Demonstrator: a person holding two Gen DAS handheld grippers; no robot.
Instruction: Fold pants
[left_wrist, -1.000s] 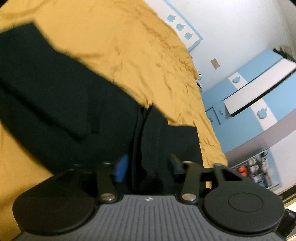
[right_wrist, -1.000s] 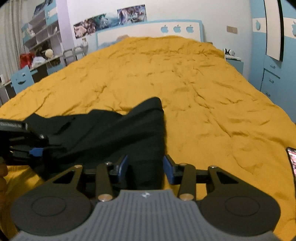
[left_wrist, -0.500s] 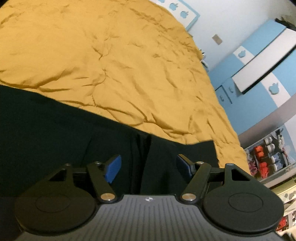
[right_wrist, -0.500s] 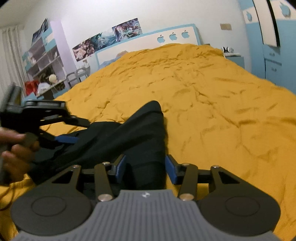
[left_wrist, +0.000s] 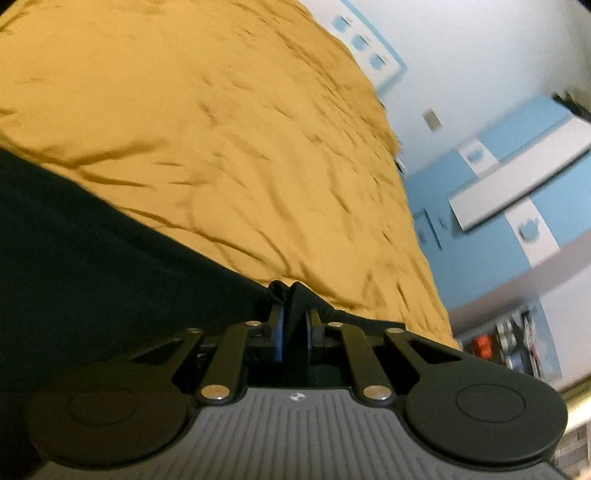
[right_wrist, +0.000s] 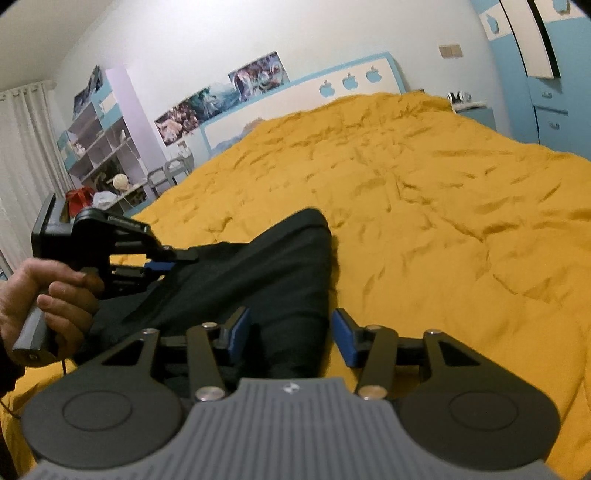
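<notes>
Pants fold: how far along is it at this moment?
Done: little shows; the black pants lie bunched, not squared, on the yellow bedspread.
In hand: the left gripper is closing, with a pinch of cloth at the pants' edge between its pads. The right gripper is opening, straddling another part of the fabric, pads not pressing it.
Left: the right-hand grip, then the actual folds and flattening.

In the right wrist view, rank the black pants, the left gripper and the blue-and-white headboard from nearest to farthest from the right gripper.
1. Black pants: a fold lies between the opening jaws of the right gripper.
2. Left gripper: left side, closing on the pants' edge.
3. Blue-and-white headboard: far end of the yellow bed.
</notes>
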